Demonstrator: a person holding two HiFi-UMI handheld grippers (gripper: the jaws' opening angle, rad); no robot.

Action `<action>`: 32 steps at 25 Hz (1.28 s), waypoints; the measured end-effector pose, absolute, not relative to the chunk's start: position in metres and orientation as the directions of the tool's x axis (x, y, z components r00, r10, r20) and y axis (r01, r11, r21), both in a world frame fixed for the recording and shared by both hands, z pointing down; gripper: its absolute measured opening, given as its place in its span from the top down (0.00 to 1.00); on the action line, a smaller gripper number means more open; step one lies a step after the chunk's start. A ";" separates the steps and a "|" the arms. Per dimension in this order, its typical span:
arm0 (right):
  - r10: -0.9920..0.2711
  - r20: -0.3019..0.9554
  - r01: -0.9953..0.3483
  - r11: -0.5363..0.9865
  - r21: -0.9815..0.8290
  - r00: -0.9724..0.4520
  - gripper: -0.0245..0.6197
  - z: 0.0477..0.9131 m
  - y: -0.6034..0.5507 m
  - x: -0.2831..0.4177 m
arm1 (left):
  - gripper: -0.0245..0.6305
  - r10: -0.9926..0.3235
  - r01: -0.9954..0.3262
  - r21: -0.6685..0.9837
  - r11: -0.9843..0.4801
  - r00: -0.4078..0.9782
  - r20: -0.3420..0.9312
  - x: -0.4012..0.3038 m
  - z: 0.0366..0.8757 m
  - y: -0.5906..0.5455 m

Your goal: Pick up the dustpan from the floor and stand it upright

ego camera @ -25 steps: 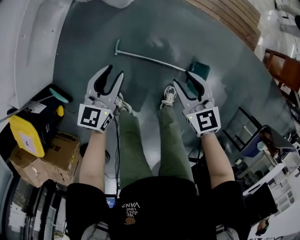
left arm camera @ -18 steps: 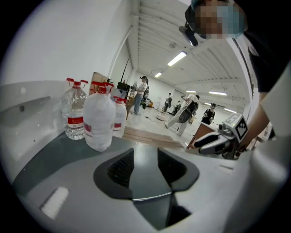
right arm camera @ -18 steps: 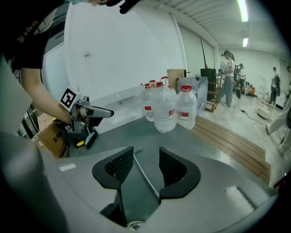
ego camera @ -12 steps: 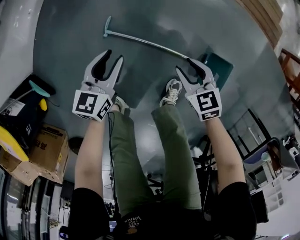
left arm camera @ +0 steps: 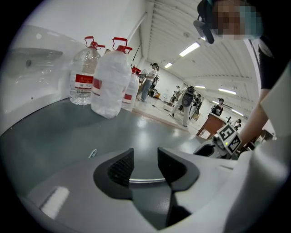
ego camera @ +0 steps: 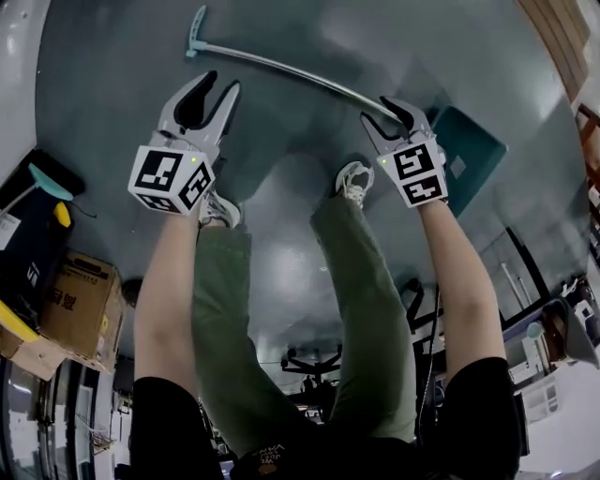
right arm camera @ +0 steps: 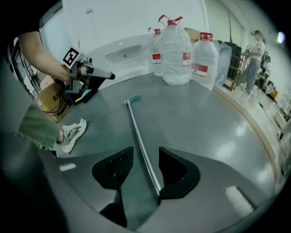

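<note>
The dustpan lies flat on the grey floor. Its teal pan is at the right, and its long metal handle runs left to a teal grip. My right gripper hangs low over the handle close to the pan. In the right gripper view the handle passes between the open jaws of that gripper, close to the right-hand one, and nothing is clamped. My left gripper is open just short of the handle's middle. The handle shows across the gap of the left gripper.
Large water bottles stand along the white wall beyond the grip end. A cardboard box and a dark bin sit at the left. The person's shoes are just behind the handle. People stand in the far room.
Both grippers have sunk toward the floor, and the dustpan has grown larger in view. The right gripper has come over the handle near the pan. Both stay open.
</note>
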State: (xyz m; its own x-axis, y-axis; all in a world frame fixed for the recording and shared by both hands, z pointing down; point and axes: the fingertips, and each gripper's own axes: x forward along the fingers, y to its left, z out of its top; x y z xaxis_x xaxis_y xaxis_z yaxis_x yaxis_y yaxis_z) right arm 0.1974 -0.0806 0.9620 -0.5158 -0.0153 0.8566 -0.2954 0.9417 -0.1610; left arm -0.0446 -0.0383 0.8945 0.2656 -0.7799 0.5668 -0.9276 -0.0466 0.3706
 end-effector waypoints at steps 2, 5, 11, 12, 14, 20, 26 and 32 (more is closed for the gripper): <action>0.016 0.879 -0.243 0.959 -0.149 -0.476 0.72 0.991 -0.077 0.199 | 0.70 -0.772 -0.921 0.390 -0.017 0.260 0.579 -0.048 0.919 -0.036; 0.067 0.908 -0.151 0.979 -0.140 -0.413 0.72 1.031 -0.070 0.203 | 0.70 -0.764 -0.906 0.421 0.049 0.238 0.600 -0.051 0.952 -0.031; 0.112 0.953 -0.035 0.991 -0.127 -0.283 0.72 1.091 -0.059 0.218 | 0.70 -0.753 -0.881 0.462 0.101 0.236 0.615 -0.043 0.990 -0.018; 0.113 0.957 -0.029 0.992 -0.125 -0.268 0.72 1.097 -0.058 0.219 | 0.70 -0.751 -0.877 0.469 0.107 0.237 0.616 -0.043 0.992 -0.014; 0.108 0.964 -0.027 0.993 -0.118 -0.241 0.72 1.107 -0.056 0.220 | 0.70 -0.746 -0.872 0.476 0.114 0.242 0.620 -0.045 0.994 -0.007; 0.066 0.979 -0.022 0.997 -0.072 -0.190 0.83 1.112 -0.061 0.227 | 0.61 -0.753 -0.850 0.507 0.144 0.239 0.614 -0.062 0.987 0.001; 0.049 0.974 0.011 0.999 -0.048 -0.219 0.85 1.078 -0.057 0.218 | 0.51 -0.780 -0.784 0.588 0.201 0.235 0.580 -0.067 0.956 -0.002; 0.047 0.964 0.030 0.999 -0.041 -0.261 0.85 1.039 -0.043 0.195 | 0.48 -0.816 -0.744 0.633 0.214 0.220 0.535 -0.083 0.909 -0.007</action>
